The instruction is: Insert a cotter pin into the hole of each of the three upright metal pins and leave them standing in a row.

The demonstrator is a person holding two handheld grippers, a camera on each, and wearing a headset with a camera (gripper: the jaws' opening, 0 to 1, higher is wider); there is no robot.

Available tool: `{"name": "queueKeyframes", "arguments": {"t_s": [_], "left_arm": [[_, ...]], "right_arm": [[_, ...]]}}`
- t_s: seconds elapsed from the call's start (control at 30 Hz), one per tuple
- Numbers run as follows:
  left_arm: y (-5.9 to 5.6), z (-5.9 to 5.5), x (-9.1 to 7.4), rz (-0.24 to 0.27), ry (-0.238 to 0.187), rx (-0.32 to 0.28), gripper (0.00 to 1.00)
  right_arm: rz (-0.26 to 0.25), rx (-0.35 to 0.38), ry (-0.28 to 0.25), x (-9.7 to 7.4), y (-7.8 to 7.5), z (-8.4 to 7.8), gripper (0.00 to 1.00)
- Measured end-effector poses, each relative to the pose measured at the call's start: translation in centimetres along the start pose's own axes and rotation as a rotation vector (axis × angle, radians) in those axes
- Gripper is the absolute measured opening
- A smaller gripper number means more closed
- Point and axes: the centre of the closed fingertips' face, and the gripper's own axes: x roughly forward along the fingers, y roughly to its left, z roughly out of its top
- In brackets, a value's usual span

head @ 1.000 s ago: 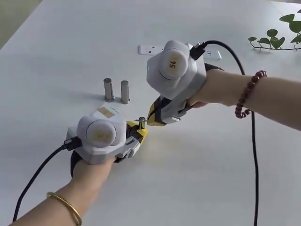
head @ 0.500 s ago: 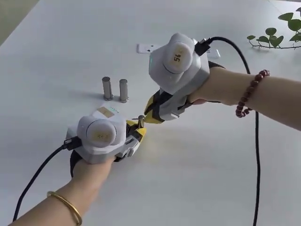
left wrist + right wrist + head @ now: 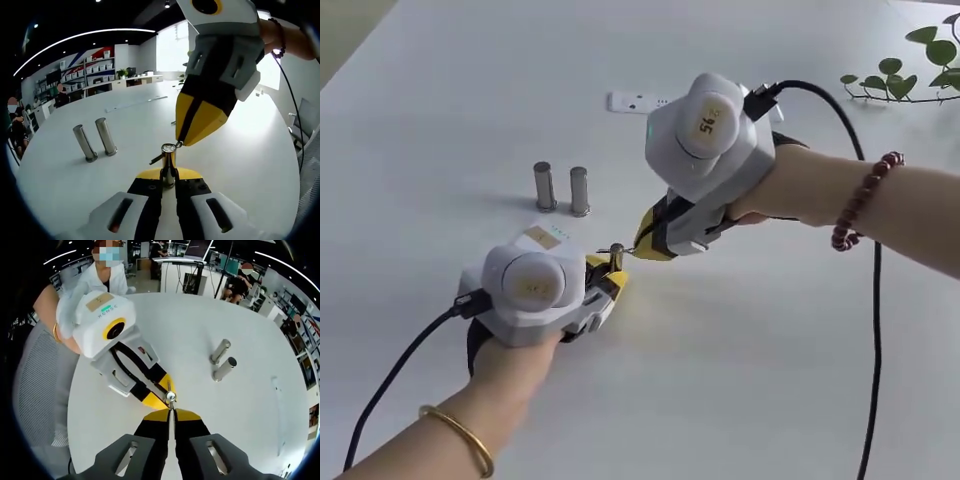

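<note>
My left gripper [image 3: 607, 280] [image 3: 168, 177] is shut on a short metal pin [image 3: 616, 258] [image 3: 168, 159], holding it upright just above the white table [image 3: 740, 380]. Its jaws reach in from the left in the right gripper view [image 3: 152, 390]. My right gripper [image 3: 642, 247] [image 3: 171, 412] is shut on a thin cotter pin [image 3: 156, 160] whose wire runs through the hole near the pin's top [image 3: 171, 396]. That gripper's yellow tips [image 3: 181, 141] almost touch the pin. Two more metal pins [image 3: 543, 187] [image 3: 579, 191] stand side by side behind, also seen from my left gripper [image 3: 83, 143] [image 3: 106, 136].
A flat white strip [image 3: 638, 102] lies at the far side of the table. Green plant leaves [image 3: 910, 70] reach in at the top right. Black cables [image 3: 872, 330] [image 3: 400, 370] trail from both grippers. People sit at desks in the background [image 3: 110, 270].
My right gripper's body has swung up and to the right while its tips stayed at the held pin. The cotter pin's end now pokes out on the pin's far side.
</note>
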Motion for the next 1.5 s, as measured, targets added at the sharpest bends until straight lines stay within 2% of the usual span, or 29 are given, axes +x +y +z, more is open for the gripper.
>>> {"name": "queueKeyframes", "arguments": {"t_s": [0.4,0.5,0.63,0.77,0.87,1.13,1.37,1.43,1.5], "left_arm": [[0.0,-0.2,0.0,-0.002,0.005,0.001,0.07],[0.0,-0.2,0.0,-0.001,0.005,-0.003,0.07],[0.0,-0.3,0.0,-0.001,0.006,-0.004,0.07],[0.0,-0.3,0.1,-0.001,0.007,-0.005,0.07],[0.0,-0.4,0.0,-0.001,0.008,-0.006,0.07],[0.0,-0.4,0.0,-0.005,0.011,-0.005,0.07],[0.1,-0.4,0.0,-0.008,0.009,-0.011,0.07],[0.0,-0.4,0.0,-0.018,0.005,0.006,0.07],[0.2,-0.4,-0.1,-0.020,0.004,0.008,0.07]], "right_arm": [[0.005,-0.008,0.015,0.6,0.1,0.0,0.00],[0.005,0.011,0.017,0.5,0.2,-0.1,0.02],[0.017,0.046,-0.039,0.4,0.4,0.8,0.05],[0.006,0.034,-0.057,0.6,0.4,1.0,0.07],[0.019,0.048,-0.090,0.9,0.7,1.6,0.07],[0.013,0.044,-0.096,1.6,0.4,1.7,0.05],[0.015,0.073,-0.104,1.5,0.6,1.9,0.04],[0.025,0.109,-0.108,1.4,0.4,1.8,0.04],[0.026,0.105,-0.112,1.5,0.4,1.9,0.04]]}}
